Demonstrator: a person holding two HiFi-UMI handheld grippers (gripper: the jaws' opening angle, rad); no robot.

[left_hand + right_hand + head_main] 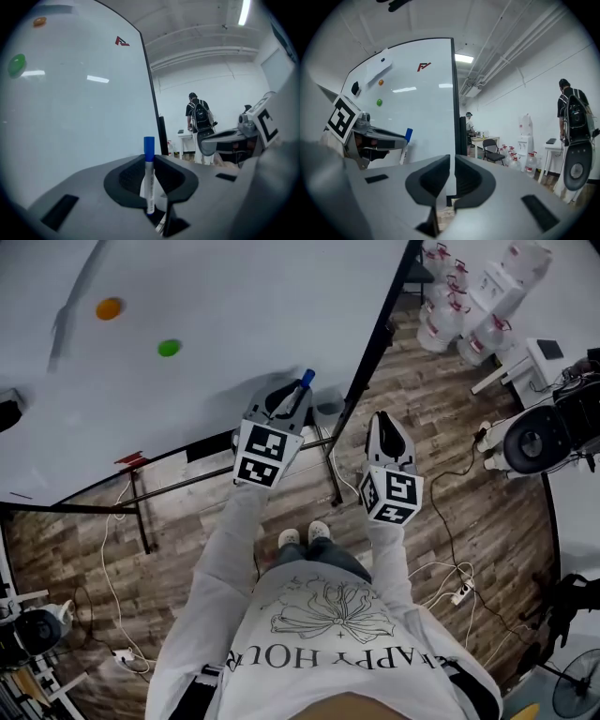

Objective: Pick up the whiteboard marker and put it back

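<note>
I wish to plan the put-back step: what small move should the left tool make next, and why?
Probably lower the marker toward the bottom edge of the whiteboard: the left tool grips it upright, cap up, in the air before the board.

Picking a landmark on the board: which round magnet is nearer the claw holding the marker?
The green magnet, closer to the left claw and its blue-capped marker; the orange magnet lies farther off, up and left.

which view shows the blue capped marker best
Left gripper view: the white whiteboard marker with a blue cap stands full length, gripped in the left claw. Head view shows only its blue tip; right gripper view shows it small, side-on.
</note>
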